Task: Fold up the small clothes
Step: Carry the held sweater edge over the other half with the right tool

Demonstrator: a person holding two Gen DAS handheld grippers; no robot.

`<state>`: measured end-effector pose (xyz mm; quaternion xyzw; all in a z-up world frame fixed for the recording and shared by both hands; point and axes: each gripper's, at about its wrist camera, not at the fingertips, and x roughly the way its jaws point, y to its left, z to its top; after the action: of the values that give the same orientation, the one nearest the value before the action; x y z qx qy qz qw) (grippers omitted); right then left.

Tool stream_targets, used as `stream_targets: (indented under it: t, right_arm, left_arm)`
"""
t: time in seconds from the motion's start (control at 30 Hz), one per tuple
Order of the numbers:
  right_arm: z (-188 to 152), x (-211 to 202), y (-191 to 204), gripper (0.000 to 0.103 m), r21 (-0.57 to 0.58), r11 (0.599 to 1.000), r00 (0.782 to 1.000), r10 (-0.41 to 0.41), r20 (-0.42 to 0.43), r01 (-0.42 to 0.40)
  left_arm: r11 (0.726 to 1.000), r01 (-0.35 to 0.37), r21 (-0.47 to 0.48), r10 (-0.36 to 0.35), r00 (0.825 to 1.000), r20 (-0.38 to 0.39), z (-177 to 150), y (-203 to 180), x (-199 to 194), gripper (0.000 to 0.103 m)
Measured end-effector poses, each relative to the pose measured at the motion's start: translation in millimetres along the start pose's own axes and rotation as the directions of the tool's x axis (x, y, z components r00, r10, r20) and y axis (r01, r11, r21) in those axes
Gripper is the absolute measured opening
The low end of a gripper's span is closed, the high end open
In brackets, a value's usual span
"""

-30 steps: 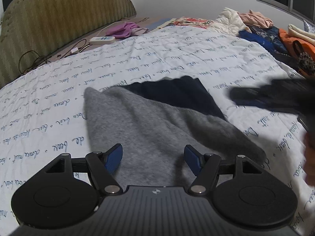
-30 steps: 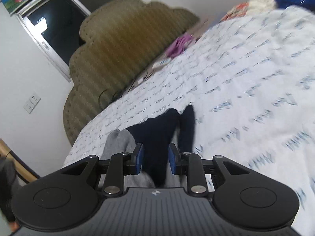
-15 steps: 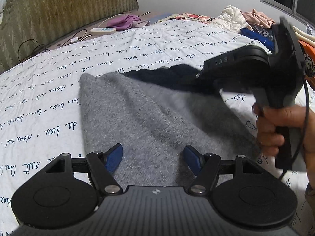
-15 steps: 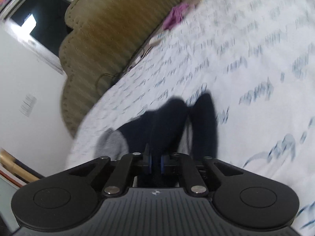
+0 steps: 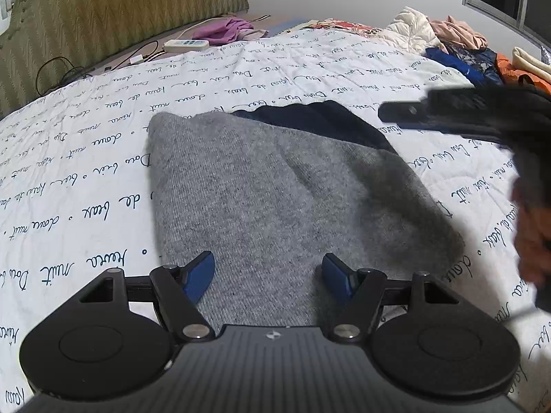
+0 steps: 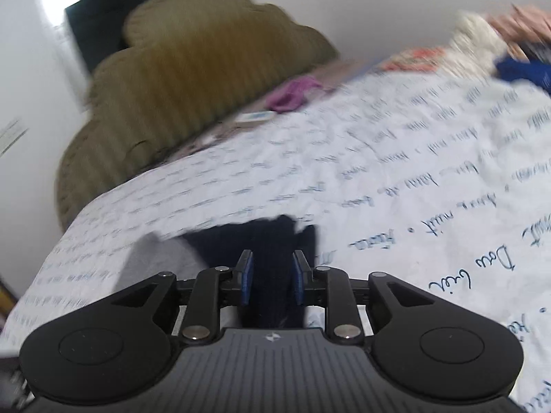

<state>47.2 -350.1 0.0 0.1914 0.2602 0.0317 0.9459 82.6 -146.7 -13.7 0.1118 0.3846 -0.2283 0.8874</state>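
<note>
A grey knit garment (image 5: 275, 189) lies flat on the white script-printed bedspread (image 5: 86, 179), its navy part (image 5: 320, 120) showing at the far edge. My left gripper (image 5: 268, 272) hovers open over the garment's near end, with nothing between its blue pads. My right gripper (image 5: 396, 117), blurred and held by a hand (image 5: 530, 234), sits at the right beside the navy edge. In the right wrist view that gripper (image 6: 272, 275) has its jaws opening. The navy cloth (image 6: 241, 237) shows in the gap, the pads not pressing it. The grey cloth (image 6: 158, 258) lies to its left.
A pile of mixed clothes (image 5: 458, 31) fills the bed's far right corner. Near the olive padded headboard (image 5: 103, 17) lie a white remote (image 5: 186, 44), a purple cloth (image 5: 224, 29) and black cables (image 5: 69, 69). White bedspread stretches left of the garment.
Half a second ago the right gripper was shut on the navy edge and reached in over the garment. Now it has drawn back to the right with its jaws parted. The left gripper stayed put.
</note>
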Motion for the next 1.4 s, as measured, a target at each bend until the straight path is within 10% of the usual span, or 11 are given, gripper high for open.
stream_targets:
  t: [0.2,0.67,0.9,1.2,1.27,1.33,1.4]
  right_arm:
    - [-29.0,8.1,12.8,0.057,-0.099,0.995,0.989,0.0,-0.15,-0.015]
    - [-48.6,2.0,-7.7,0.069,0.012,1.0,0.984,0.024,-0.179,-0.023]
    - [-39.7,18.6,-31.8,0.084,0.106,0.989,0.964,0.125,-0.233,-0.103]
    - [-45.8,41.5,-30.5,0.083,0.217,0.925,0.9,0.36,-0.245,-0.311]
    - [-46.7,49.6,-24.8,0.074,0.213,0.928,0.902,0.354,-0.246,-0.306]
    - [-48.3,54.6,-21.6,0.035,0.227,0.933,0.903,0.334,-0.269,-0.278]
    - [-50.5,56.0,-23.6,0.03,0.252,0.928,0.903,0.339,-0.264,-0.275]
  left_arm:
    - [1.0,-0.003,0.002,0.003,1.0,-0.005,-4.6,-2.9,-1.7,0.072]
    - [1.0,0.008,-0.013,-0.007,1.0,0.017,-10.4,6.2,-11.1,0.073]
    - [0.977,0.06,-0.206,-0.052,0.998,0.043,-3.6,64.1,-3.7,0.084]
    - [0.903,0.272,-0.331,-0.277,0.96,0.034,-25.3,87.5,22.5,0.082]
    - [0.893,0.308,-0.33,-0.313,0.949,0.037,-22.7,82.9,25.9,0.065]
    - [0.904,0.292,-0.312,-0.299,0.954,0.025,-22.4,79.6,27.3,0.04]
    - [0.917,0.265,-0.298,-0.271,0.962,0.023,-23.5,81.5,27.5,0.024]
